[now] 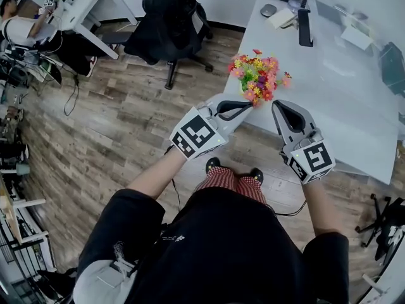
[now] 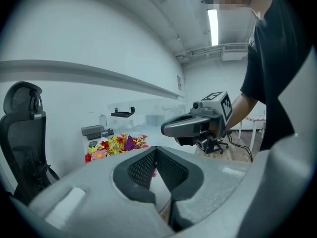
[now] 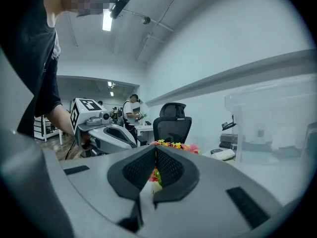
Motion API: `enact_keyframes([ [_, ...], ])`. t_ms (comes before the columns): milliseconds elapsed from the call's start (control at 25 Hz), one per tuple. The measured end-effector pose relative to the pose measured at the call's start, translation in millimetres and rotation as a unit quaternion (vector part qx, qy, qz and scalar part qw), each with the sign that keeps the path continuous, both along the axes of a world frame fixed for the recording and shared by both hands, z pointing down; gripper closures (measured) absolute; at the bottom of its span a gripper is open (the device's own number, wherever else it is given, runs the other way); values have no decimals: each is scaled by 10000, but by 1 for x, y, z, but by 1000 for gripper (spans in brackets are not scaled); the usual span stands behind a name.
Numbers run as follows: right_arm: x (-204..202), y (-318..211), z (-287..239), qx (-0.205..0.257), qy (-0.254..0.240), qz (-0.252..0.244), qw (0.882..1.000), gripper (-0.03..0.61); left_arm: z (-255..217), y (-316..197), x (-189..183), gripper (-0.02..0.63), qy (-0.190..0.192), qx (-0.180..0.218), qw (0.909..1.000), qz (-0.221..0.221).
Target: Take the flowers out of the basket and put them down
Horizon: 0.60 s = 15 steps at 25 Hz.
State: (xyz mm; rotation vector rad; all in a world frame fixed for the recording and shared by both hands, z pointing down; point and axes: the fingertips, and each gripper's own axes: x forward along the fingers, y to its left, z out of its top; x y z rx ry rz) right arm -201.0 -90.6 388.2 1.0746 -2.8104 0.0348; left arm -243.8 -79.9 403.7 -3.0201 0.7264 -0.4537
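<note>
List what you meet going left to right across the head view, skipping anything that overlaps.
seated person → black office chair → flowers → long black bar

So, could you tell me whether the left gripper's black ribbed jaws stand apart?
No, on the left gripper the two black ribbed pads meet at their tips with no gap.
</note>
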Motion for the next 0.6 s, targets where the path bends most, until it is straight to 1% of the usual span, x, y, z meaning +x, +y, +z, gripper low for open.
enact_keyframes([
  [320,-2,4,-14,63,-69,17,10000,566,-16,5,7,606,55,196,9998,67],
  [600,-12,10,-35,204,-186,-206,9994,566,-31,7,13,606,85,394,9991,131],
])
